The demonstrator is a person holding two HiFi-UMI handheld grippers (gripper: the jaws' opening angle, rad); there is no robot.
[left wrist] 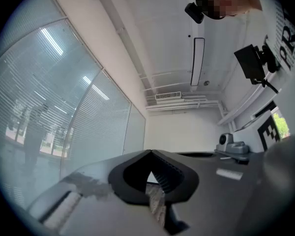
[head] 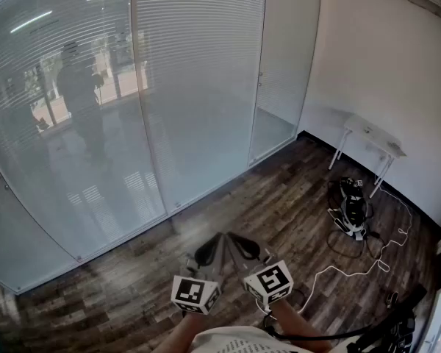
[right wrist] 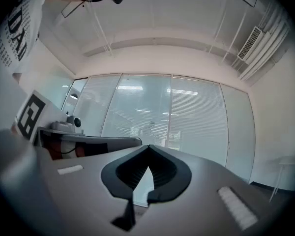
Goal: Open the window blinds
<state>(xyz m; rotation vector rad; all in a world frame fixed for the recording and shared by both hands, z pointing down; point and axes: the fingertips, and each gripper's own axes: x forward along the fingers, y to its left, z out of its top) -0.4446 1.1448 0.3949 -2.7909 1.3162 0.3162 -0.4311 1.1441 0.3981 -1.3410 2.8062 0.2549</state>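
White horizontal blinds (head: 198, 65) hang behind a tall glass wall that fills the left and middle of the head view. Through the left panels I can dimly see outdoors; the middle panel looks more opaque. Both grippers are held low and close together, several steps back from the glass. My left gripper (head: 217, 238) and right gripper (head: 234, 237) point toward the wall, tips nearly side by side. In the left gripper view the jaws (left wrist: 150, 152) meet at the tip with nothing between them, with the blinds (left wrist: 96, 124) to the left. The right gripper (right wrist: 148, 147) is likewise shut and empty, facing the blinds (right wrist: 196, 117).
Dark wood floor (head: 264, 204) runs from me to the glass. A small white table (head: 375, 137) stands by the right wall. A device with tangled cables (head: 353, 213) and a long white cord (head: 356, 271) lie on the floor at right. A person's reflection (head: 81, 98) shows in the glass.
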